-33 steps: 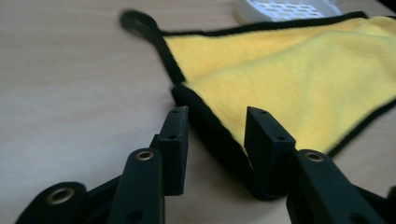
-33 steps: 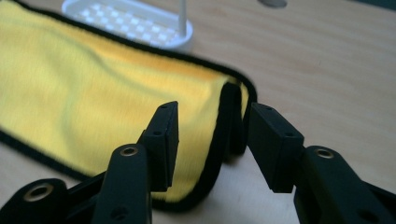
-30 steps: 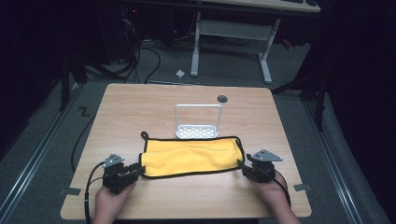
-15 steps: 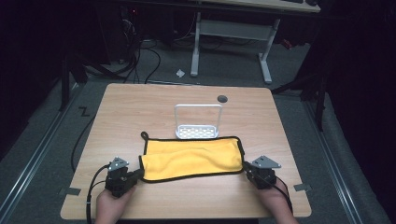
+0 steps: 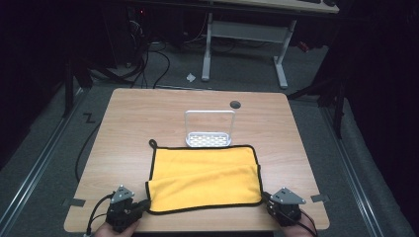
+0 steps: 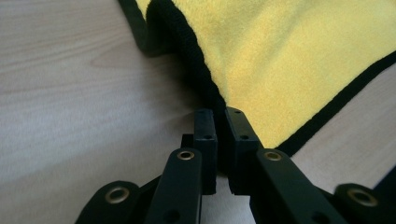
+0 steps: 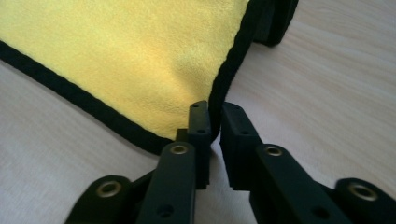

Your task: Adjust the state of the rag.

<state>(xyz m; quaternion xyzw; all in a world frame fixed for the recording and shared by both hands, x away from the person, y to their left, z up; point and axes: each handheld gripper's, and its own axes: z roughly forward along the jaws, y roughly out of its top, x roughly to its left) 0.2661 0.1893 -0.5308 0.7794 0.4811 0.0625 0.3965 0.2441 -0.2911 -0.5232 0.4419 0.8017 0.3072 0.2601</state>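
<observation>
Cloths: one yellow cloth (image 5: 205, 177) with black edging, lying flat on the table (image 5: 148, 113), just in front of the white rack (image 5: 209, 129).
Racks: one, standing upright behind the cloth, its base touching the cloth's far edge.
Grippers: two, both sitting at the cloth's near corners.
Left gripper (image 5: 143, 203): pinching the cloth's near-left corner; its jaws have just been easing open a little, with the black hem between them.
Right gripper (image 5: 266, 198): gripping the cloth's near-right corner; its jaws have likewise just been opening slightly, hem between them.
High view: showing the rack, a dark round hole (image 5: 235, 104) behind it, and the cloth's loop.
Gripper views: showing the hem running between the pads (image 6: 205, 126), which the high view is too coarse to show.
</observation>
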